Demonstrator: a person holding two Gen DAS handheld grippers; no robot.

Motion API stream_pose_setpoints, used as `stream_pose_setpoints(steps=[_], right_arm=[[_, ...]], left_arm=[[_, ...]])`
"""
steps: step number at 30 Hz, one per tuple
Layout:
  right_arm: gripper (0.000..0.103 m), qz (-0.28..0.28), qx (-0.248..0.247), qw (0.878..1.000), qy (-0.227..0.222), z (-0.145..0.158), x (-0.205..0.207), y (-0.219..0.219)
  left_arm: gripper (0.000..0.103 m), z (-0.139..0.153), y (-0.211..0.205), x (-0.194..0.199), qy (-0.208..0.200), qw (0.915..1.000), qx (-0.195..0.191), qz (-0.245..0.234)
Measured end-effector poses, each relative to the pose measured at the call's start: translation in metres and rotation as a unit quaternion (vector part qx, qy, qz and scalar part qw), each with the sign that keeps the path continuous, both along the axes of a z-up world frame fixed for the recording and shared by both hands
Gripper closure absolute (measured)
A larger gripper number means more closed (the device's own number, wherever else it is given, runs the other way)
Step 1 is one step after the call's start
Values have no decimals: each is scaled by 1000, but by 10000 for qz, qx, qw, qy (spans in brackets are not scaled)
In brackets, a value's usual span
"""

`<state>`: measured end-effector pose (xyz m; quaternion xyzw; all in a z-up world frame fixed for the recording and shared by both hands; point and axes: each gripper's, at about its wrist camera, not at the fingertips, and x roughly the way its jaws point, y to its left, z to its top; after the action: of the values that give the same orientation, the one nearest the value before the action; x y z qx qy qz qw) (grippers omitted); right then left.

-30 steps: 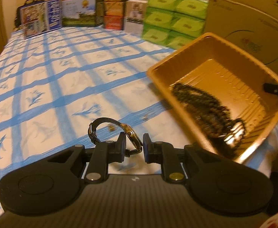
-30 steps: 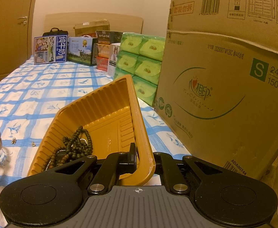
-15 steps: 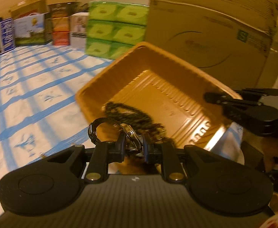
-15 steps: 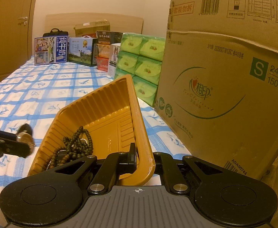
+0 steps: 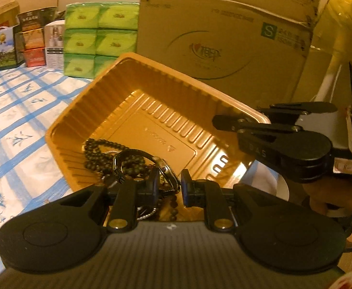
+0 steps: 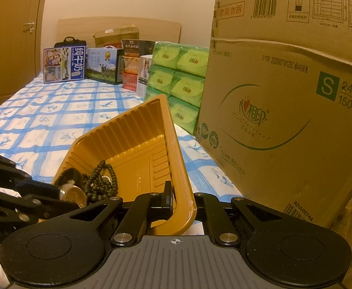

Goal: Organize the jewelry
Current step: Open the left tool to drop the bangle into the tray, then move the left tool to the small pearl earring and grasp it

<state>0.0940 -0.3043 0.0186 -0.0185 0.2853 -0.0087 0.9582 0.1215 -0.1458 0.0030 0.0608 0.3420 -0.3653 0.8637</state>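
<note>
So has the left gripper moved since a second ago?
Yes. The left gripper with the watch came in from the bedsheet over the tray.

the left hand-held gripper (image 5: 169, 187) hides part of the beads (image 5: 96, 154) beneath it.

Gold ribbed plastic tray (image 5: 151, 110), shallow, rectangular, tilted with its 5 o'clock corner raised off the blue-checked bed (image 5: 19, 110). Dark bead strand (image 5: 99, 151) heaped in tray's low corner, at 7 o'clock of its floor. Wristwatch (image 5: 149, 166), dark band, gold-rimmed case, held on edge over the beads, band loop standing up toward 10 o'clock; in the right view its gold case (image 6: 73, 193) shows just beside the beads (image 6: 103, 180).
</note>
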Motion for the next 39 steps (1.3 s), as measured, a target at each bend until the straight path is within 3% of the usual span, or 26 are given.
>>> stream_pose_setpoints(steps=[7, 10, 15, 23, 39], right_arm=[[97, -2, -3, 10000, -1, 0, 0, 0], [97, 0, 0, 10000, 5, 0, 0, 0], [97, -7, 13, 10000, 20, 0, -2, 0], [97, -15, 35, 10000, 25, -2, -2, -1], [97, -17, 16, 10000, 25, -2, 0, -2]], left_arm=[[86, -4, -7, 1, -24, 9999, -34, -141], [70, -1, -5, 1, -94, 9997, -166, -120], [70, 2, 9, -1, -288, 9996, -22, 72], [70, -5, 61, -3, -312, 9951, 179, 921], [70, -40, 141, 4, -227, 9660, 740, 2467]])
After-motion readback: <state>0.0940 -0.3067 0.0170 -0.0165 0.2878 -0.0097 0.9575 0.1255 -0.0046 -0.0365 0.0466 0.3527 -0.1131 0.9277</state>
